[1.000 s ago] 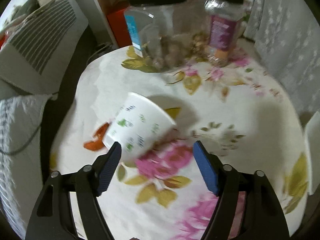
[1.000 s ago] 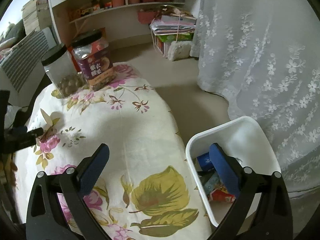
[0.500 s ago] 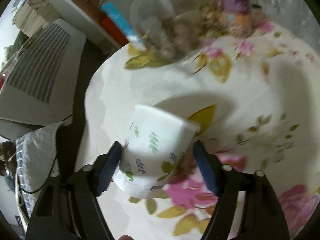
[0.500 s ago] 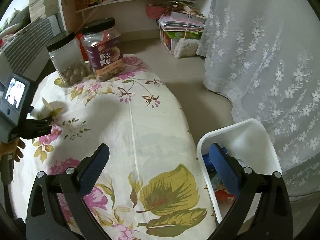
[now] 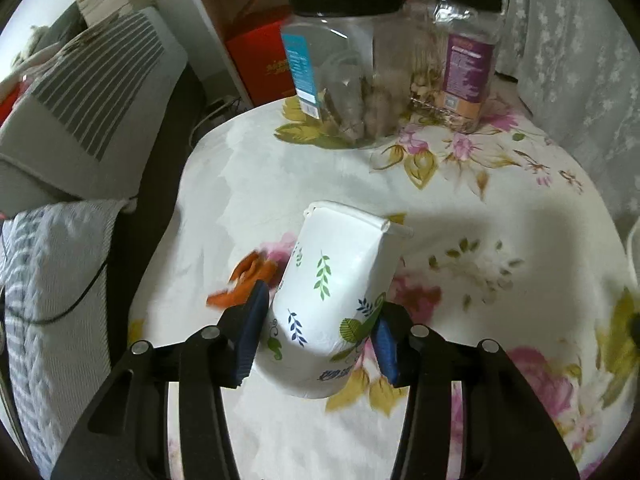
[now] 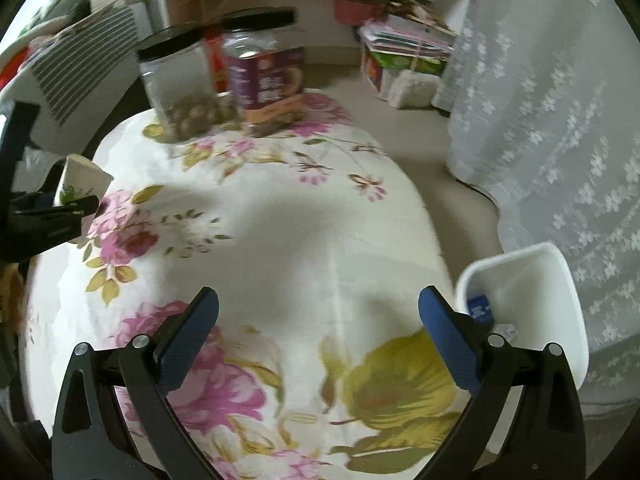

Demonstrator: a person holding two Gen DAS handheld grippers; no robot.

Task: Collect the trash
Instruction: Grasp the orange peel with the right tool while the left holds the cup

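**Cup clamped on the left, bin waiting on the right**

Nearest the left wrist camera, the left gripper (image 5: 318, 334) has just been closing, and its blue pads now press the sides of the paper cup (image 5: 340, 300) low down near its base; the cup lies tilted away from the camera with its rim squashed flat, over the floral tablecloth (image 5: 500, 208); whether its base is clear of the cloth I cannot tell. Just beside the left pad lies an orange scrap (image 5: 244, 280), blurred, possibly peel, and likely more trash.

Over the near end of the same table, the right gripper (image 6: 318, 330) stands wide apart with nothing between its pads. Just off the table edge to its right sits the white bin (image 6: 568, 320), with a blue packet showing inside.

My reading: the pick-up of the cup is the step in hand, and the grip looks made; the next move calls for carrying the cup across the table to the bin and letting go above it, keeping the squeeze light, since thin paper would buckle.

Farther off, at the table's far end, stand a clear jar (image 5: 344, 64) and a purple-labelled jar (image 5: 464, 64), both black-lidded; their contents are hard to make out. Most of the bin's inside is hidden, and its lower part is cut off by the right gripper's finger; from the right wrist view the cup is only a sliver at the left edge.
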